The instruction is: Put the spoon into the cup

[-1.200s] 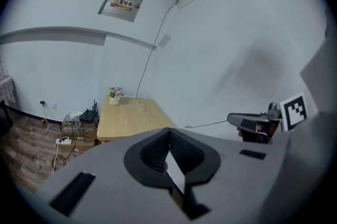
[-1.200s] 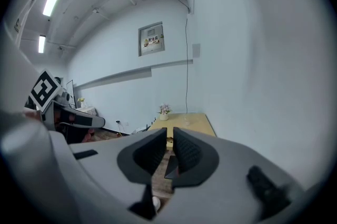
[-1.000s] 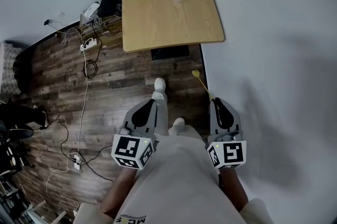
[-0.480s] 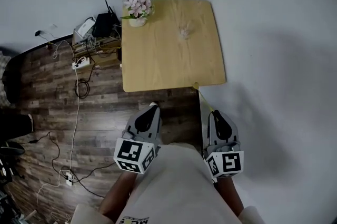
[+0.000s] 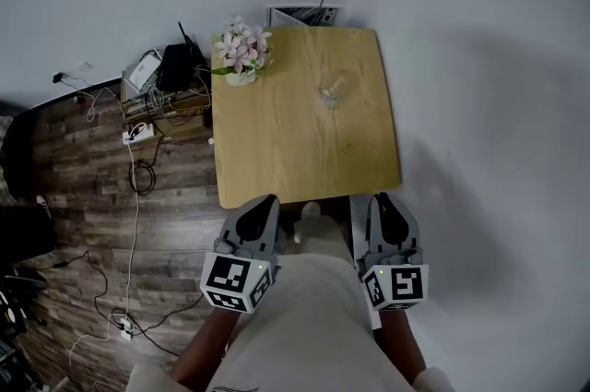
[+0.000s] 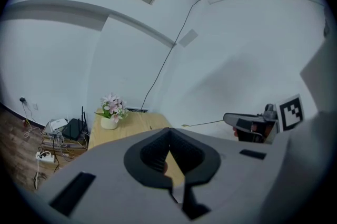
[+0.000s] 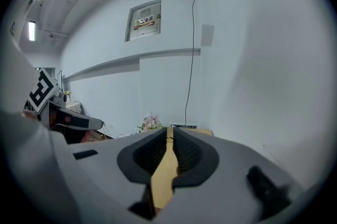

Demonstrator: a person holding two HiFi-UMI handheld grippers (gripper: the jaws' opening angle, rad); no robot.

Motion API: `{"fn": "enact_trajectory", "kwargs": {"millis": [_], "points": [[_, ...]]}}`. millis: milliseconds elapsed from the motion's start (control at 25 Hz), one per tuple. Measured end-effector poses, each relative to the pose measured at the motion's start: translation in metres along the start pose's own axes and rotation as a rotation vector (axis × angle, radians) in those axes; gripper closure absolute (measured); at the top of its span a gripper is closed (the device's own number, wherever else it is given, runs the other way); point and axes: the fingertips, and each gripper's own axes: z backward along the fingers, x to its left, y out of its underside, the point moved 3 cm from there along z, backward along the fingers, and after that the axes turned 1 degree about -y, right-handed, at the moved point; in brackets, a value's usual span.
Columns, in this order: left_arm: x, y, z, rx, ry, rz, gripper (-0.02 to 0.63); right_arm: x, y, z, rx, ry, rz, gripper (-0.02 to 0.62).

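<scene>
Carrying step, we judge: our right gripper [image 7: 169,132] clamped on the spoon [image 7: 163,170], left gripper [image 6: 169,132] jaws together, empty; next we must reach the cup [image 5: 335,89] toward the desk's [image 5: 277,150] far edge.

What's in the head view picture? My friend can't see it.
Seen from above, a person holds a left claw and a right claw by the near edge of a wooden table. A clear cup and a pot of pink flowers stand on it.
</scene>
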Motion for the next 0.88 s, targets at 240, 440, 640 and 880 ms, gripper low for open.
{"fn": "enact_trajectory", "kwargs": {"millis": [240,440,640,880], "points": [[0.007,-0.021,-0.044,0.013,-0.05,0.0,0.595,-0.03,-0.017,-0.059,-0.009,-0.037,0.005,0.545],[0.014,-0.034,-0.076,0.026,-0.093,0.019,0.595,-0.051,-0.021,-0.099,0.002,-0.085,0.012,0.545],[0.012,-0.034,-0.109,0.043,-0.122,0.033,0.595,-0.071,-0.007,-0.137,0.02,-0.134,0.012,0.545],[0.014,-0.032,-0.13,0.073,-0.159,0.054,0.595,-0.087,0.004,-0.174,0.058,-0.155,0.014,0.545]]}}
